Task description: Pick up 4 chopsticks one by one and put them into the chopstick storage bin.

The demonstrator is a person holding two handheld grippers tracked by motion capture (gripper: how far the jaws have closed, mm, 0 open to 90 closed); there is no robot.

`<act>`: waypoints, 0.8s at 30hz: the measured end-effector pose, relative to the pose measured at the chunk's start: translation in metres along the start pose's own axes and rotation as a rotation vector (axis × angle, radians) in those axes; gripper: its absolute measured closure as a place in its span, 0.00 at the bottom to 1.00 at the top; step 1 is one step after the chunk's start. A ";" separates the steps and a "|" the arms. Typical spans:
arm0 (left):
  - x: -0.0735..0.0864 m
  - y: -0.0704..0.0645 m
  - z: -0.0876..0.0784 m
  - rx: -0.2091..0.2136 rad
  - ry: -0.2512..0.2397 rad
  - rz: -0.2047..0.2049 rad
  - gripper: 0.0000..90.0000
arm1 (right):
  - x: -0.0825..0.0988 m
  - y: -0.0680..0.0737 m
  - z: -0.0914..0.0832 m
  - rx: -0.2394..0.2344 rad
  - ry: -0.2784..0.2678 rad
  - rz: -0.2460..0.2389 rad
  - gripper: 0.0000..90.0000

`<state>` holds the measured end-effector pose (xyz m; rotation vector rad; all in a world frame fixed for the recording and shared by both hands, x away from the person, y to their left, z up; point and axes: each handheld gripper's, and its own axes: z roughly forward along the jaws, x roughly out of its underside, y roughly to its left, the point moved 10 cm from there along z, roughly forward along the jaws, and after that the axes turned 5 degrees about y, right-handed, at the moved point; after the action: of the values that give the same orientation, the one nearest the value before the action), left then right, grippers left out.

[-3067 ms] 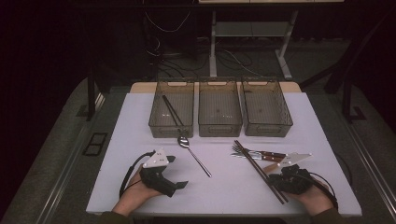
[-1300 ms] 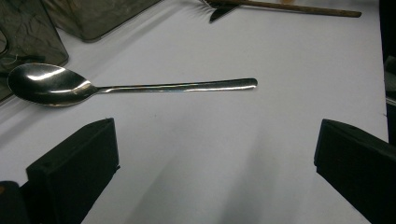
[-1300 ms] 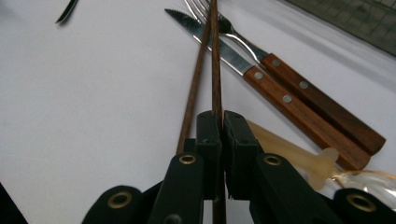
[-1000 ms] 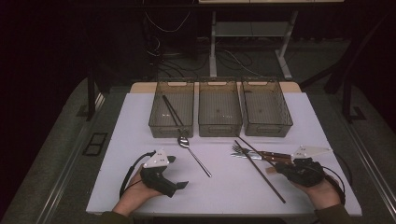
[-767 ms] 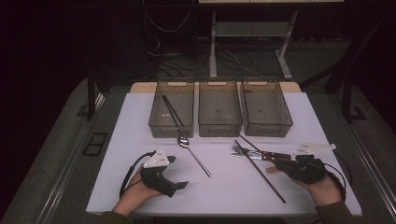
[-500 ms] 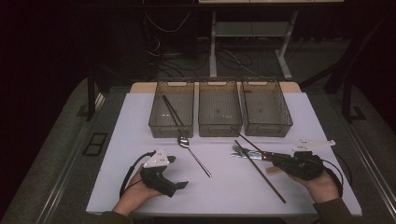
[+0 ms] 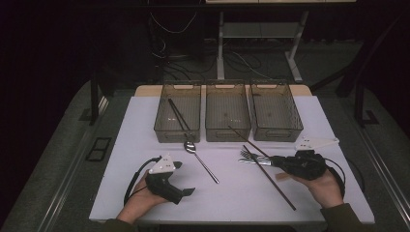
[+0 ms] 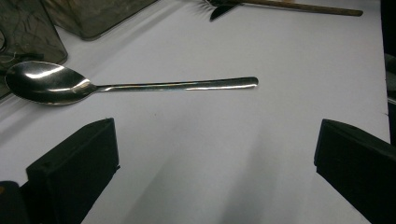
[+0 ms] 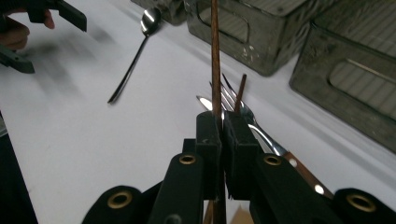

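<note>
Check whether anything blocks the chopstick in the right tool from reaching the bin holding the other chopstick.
Nothing visible blocks it. The chopstick clamped in the right tool points over the middle bin's front wall. Toward the chopstick bin, a spoon lies flat below the likely path.

A shiny silver metal spoon [image 7: 199, 155] lies on the plain white table [image 7: 145, 140]. Three smoky translucent grey plastic bins [image 7: 227, 116] sit toward twelve o'clock. The thin brown wooden chopstick [image 9: 215, 60] contrasts with matte black gripper jaws with brass-coloured rivets.
</note>
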<state>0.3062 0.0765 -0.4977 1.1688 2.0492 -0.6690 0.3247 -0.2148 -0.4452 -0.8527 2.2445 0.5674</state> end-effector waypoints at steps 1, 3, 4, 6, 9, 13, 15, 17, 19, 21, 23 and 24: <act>0.000 0.000 0.000 0.000 0.000 0.001 0.00 | -0.003 0.001 0.002 -0.003 -0.003 -0.002 0.95; 0.000 0.000 0.000 0.000 -0.001 -0.001 0.00 | -0.009 0.002 0.005 -0.002 -0.004 -0.009 0.95; -0.001 -0.001 0.001 0.000 -0.009 -0.010 0.00 | -0.012 0.004 0.007 -0.006 -0.005 -0.009 0.95; -0.001 -0.001 0.001 0.002 -0.012 -0.012 0.00 | -0.017 0.004 0.010 -0.006 -0.006 -0.016 0.95; -0.002 0.001 0.003 -0.002 -0.023 -0.024 0.00 | -0.025 0.004 0.016 -0.012 -0.012 -0.007 0.95; -0.002 0.000 0.003 0.001 -0.021 -0.019 0.00 | -0.034 0.004 0.023 -0.019 -0.018 -0.006 0.95; -0.002 0.000 0.002 -0.003 -0.021 -0.020 0.00 | -0.040 0.005 0.027 -0.023 -0.021 -0.009 0.95; -0.002 -0.001 0.001 0.002 -0.022 -0.027 0.00 | -0.046 0.007 0.030 -0.026 -0.021 -0.004 0.95; -0.001 -0.001 -0.001 0.004 -0.024 -0.025 0.00 | -0.051 0.008 0.035 -0.030 -0.024 -0.006 0.95; 0.000 -0.001 -0.001 -0.001 -0.019 -0.025 0.00 | -0.056 0.009 0.038 -0.034 -0.022 -0.009 0.95; 0.000 0.000 -0.003 -0.002 -0.024 -0.030 0.00 | -0.061 0.010 0.042 -0.035 -0.024 -0.007 0.95; 0.000 0.000 -0.004 -0.003 -0.028 -0.036 0.00 | -0.063 0.011 0.044 -0.036 -0.023 -0.003 0.95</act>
<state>0.3051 0.0792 -0.4951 1.1178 2.0514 -0.6954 0.3717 -0.1546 -0.4293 -0.8634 2.2179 0.6153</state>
